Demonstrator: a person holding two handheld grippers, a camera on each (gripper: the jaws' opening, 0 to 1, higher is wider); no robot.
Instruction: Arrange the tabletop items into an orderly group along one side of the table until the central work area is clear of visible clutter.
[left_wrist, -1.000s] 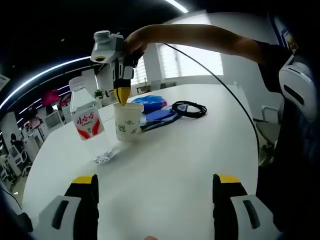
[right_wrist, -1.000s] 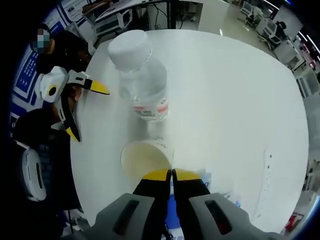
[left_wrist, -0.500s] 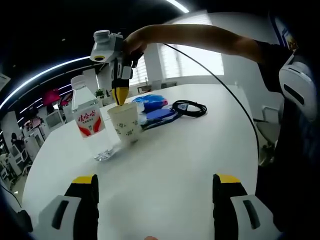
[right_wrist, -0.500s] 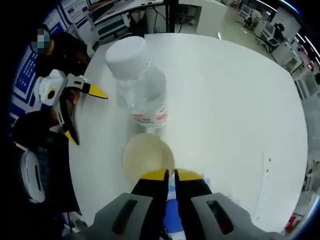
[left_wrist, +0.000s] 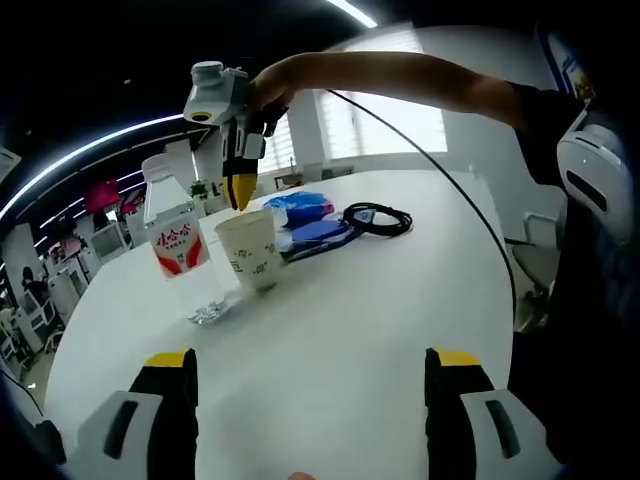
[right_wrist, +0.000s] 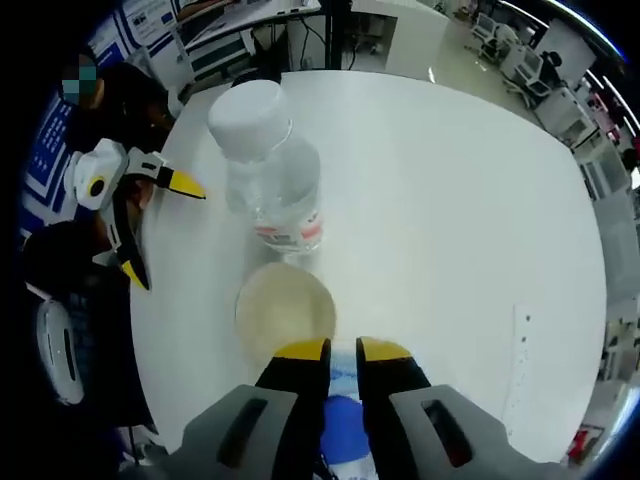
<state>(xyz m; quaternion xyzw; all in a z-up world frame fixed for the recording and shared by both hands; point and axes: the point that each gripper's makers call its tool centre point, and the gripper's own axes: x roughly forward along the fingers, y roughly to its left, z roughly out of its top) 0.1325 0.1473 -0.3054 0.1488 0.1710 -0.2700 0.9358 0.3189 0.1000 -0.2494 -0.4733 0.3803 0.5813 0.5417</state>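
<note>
On the white round table (left_wrist: 360, 310) a paper cup (left_wrist: 250, 250) stands next to a clear water bottle (left_wrist: 176, 245) with a red label. My right gripper (left_wrist: 238, 193) hangs just above the cup's far rim. Seen from the right gripper view, my right gripper (right_wrist: 343, 350) is open by a narrow gap, beside the rim of the cup (right_wrist: 283, 312), with the bottle (right_wrist: 268, 170) just beyond. My left gripper (left_wrist: 310, 365) is open over bare table, well short of the cup; it also shows across the table (right_wrist: 165, 232).
Blue packets (left_wrist: 305, 208) and a coiled black cable (left_wrist: 378, 217) lie behind the cup. A blue packet (right_wrist: 342, 418) sits under my right gripper. The person's arm reaches over the table from the right. Office desks and chairs stand beyond the table edge (right_wrist: 560, 120).
My right gripper, shut on the cup's rim a second ago, has opened, let go of the cup and risen slightly. The cup stands closer to the bottle. My left gripper stayed still.
</note>
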